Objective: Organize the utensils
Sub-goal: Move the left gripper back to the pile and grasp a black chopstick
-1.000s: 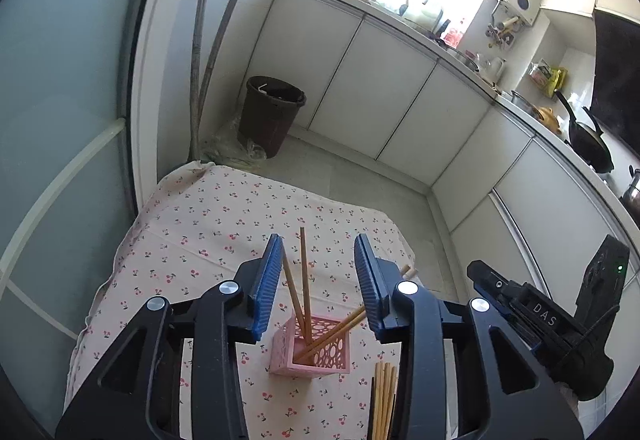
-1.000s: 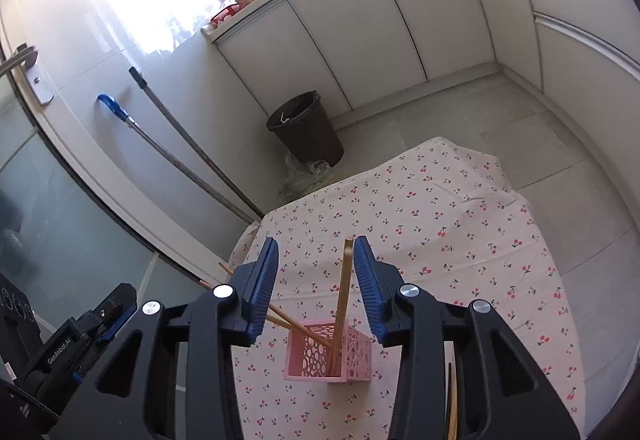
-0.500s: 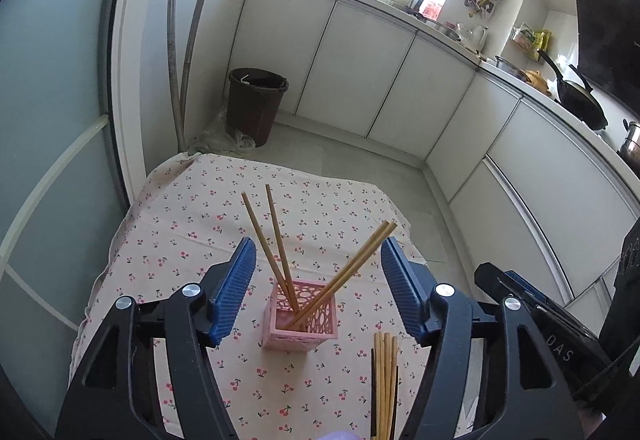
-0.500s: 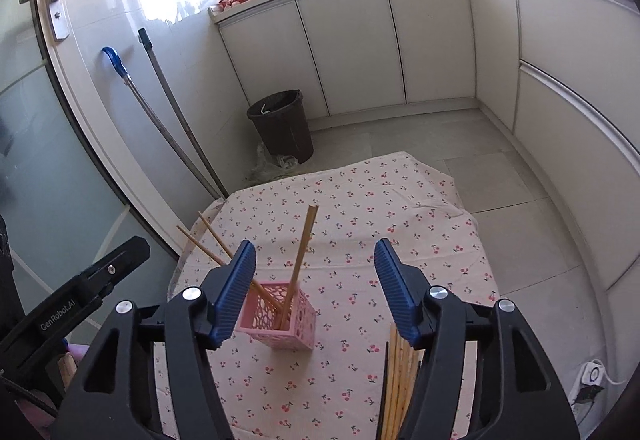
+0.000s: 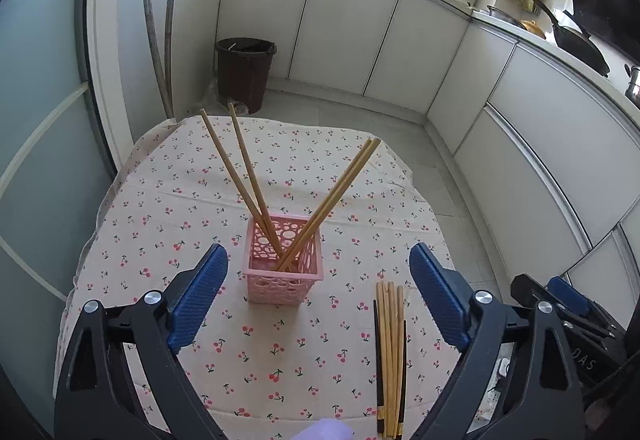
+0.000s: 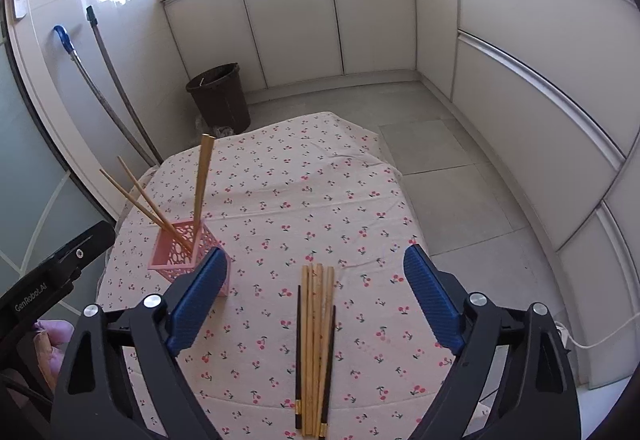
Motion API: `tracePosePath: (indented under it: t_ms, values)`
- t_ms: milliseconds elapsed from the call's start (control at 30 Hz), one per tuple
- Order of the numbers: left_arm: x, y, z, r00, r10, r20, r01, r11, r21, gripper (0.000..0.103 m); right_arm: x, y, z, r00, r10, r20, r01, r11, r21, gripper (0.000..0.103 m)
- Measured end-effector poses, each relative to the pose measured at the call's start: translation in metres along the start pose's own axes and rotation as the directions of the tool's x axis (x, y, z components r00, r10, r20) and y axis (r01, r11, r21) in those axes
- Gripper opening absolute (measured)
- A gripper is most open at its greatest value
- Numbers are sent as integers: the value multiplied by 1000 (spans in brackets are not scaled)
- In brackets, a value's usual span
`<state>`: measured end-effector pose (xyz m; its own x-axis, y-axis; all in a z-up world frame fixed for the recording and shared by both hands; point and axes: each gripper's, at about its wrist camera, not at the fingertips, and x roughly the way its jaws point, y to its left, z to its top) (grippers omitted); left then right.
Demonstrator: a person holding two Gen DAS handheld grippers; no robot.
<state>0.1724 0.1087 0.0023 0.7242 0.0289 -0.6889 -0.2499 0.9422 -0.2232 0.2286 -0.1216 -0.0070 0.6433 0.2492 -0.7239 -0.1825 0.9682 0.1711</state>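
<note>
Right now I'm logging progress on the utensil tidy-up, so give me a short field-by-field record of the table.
holder: pink basket, upright on the cherry-print tablecloth
in holder: four wooden chopsticks, leaning two to each side
still loose: bundle of chopsticks flat on the cloth, light wood and dark ones together
left gripper: open, empty
right gripper: open, empty, above the bundle

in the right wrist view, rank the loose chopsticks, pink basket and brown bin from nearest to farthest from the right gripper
From the right gripper, as the right wrist view shows:
1. Loose chopsticks: flat on the cloth, between the open fingers.
2. Pink basket: just beyond the left finger, holding upright chopsticks.
3. Brown bin: on the floor past the table's far edge, left of centre.
</note>
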Motion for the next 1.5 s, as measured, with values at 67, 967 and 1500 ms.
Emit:
tracePosePath:
  t_ms: [67,967,1500]
  values:
    - [5,-5,-6,1000,4,-14,-3,1000,16,90,0,-12,-5,1000,-12,-10,12,1000,16,92]
    - [131,-33,-91,862,14,-506,-4,1000,21,96,48,-101,-51,947,156,-280,-33,916,400,96]
    - [166,-53,-94,881,172,-440,-163,985,60,91,55,-116,-51,925,260,-278,-88,857,508,96]
